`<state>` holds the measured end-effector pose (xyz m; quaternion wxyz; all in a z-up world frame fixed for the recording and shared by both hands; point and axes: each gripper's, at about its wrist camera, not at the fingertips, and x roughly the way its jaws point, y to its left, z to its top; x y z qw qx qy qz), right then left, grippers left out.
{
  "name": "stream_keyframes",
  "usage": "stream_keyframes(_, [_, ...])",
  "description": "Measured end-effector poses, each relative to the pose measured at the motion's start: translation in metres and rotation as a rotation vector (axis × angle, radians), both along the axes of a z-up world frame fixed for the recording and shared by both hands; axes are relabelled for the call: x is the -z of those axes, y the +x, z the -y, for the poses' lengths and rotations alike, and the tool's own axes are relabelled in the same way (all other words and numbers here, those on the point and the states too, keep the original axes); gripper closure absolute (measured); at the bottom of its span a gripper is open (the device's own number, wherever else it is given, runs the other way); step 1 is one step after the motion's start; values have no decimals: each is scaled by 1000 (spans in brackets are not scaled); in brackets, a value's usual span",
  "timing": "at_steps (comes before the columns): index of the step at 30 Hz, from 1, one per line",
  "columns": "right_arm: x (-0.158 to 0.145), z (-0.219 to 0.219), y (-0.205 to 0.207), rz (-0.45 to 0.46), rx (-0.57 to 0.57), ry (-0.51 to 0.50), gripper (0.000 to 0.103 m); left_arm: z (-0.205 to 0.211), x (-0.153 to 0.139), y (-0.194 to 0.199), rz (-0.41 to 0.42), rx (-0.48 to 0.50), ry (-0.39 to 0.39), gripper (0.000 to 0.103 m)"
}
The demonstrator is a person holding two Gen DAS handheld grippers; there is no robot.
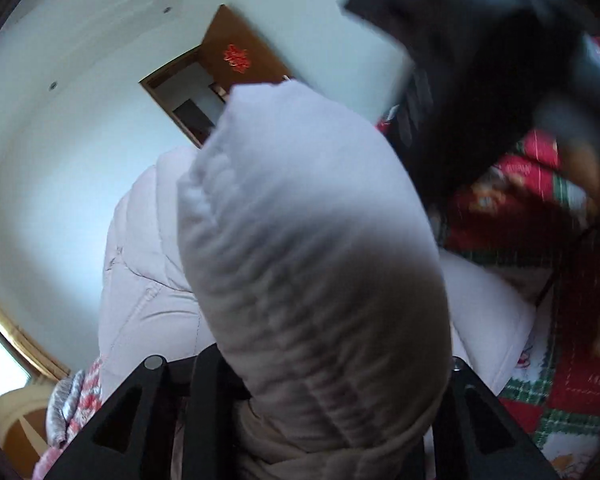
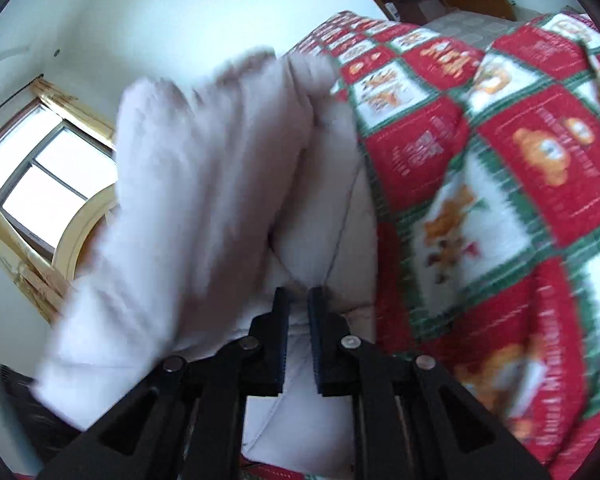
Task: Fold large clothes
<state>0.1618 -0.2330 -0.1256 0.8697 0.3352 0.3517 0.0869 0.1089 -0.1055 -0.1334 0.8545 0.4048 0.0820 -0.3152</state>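
A pale pink padded jacket point(image 1: 300, 240) fills the left wrist view, one thick puffed fold rising straight out from between the jaws. My left gripper point(image 1: 320, 392) is shut on this fold; its fingertips are hidden under the fabric. In the right wrist view the same jacket point(image 2: 204, 184) is lifted and blurred. My right gripper point(image 2: 299, 304) is shut on a thin seam of it, the jaws close together with cloth between them. The other gripper point(image 1: 480, 60) shows dark and blurred at the upper right of the left wrist view.
A red, white and green patchwork blanket point(image 2: 480, 184) covers the bed under the jacket, also in the left wrist view point(image 1: 540, 400). A window with a yellow wooden frame point(image 2: 48, 176) is at the left. A brown door point(image 1: 236, 60) and white walls lie beyond.
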Motion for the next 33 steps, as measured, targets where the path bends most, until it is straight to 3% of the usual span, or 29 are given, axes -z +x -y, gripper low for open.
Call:
stream_keyframes(4, [-46,19,-16,101,51,-63,78,7,9,8,-7,7,2,72])
stream_keyframes(6, [-59,21,-9,121,66,-82,62,7,11,14,-9,5,0,72])
stream_keyframes(7, [-60,22,-5,123,69,-97,45,8,13,15,-8,4,7,72])
stream_keyframes(8, [-62,17,3,118,54,-128,40,11,14,16,-7,3,17,72])
stream_keyframes(10, [-58,1,24,76,-22,-182,42,10,13,14,-9,5,24,72])
stream_keyframes(12, [-45,-14,39,13,-68,-254,77,11,9,13,-25,9,15,68])
stream_keyframes(13, [-36,-19,47,-12,-69,-285,83,4,7,11,-36,11,12,63])
stream_keyframes(17, [-11,-19,45,-47,-79,-250,85,-29,-18,-1,-95,55,5,55])
stream_keyframes(21, [-4,-20,39,-42,-81,-269,86,-80,-49,-20,-123,120,-36,23])
stream_keyframes(24, [2,-16,43,-42,-74,-234,86,-126,-76,-22,-208,161,-140,22])
stream_keyframes(26, [6,-18,46,-32,-77,-232,85,-163,-96,-3,-289,133,-279,22])
stream_keyframes(28, [10,-22,54,-30,-74,-229,85,-189,-110,29,-322,46,-408,22])
stream_keyframes(31, [13,-27,55,-32,-61,-218,84,-223,-120,108,-418,-150,-651,22])
stream_keyframes(33, [13,-28,49,-32,-49,-202,84,-235,-110,154,-475,-242,-728,22])
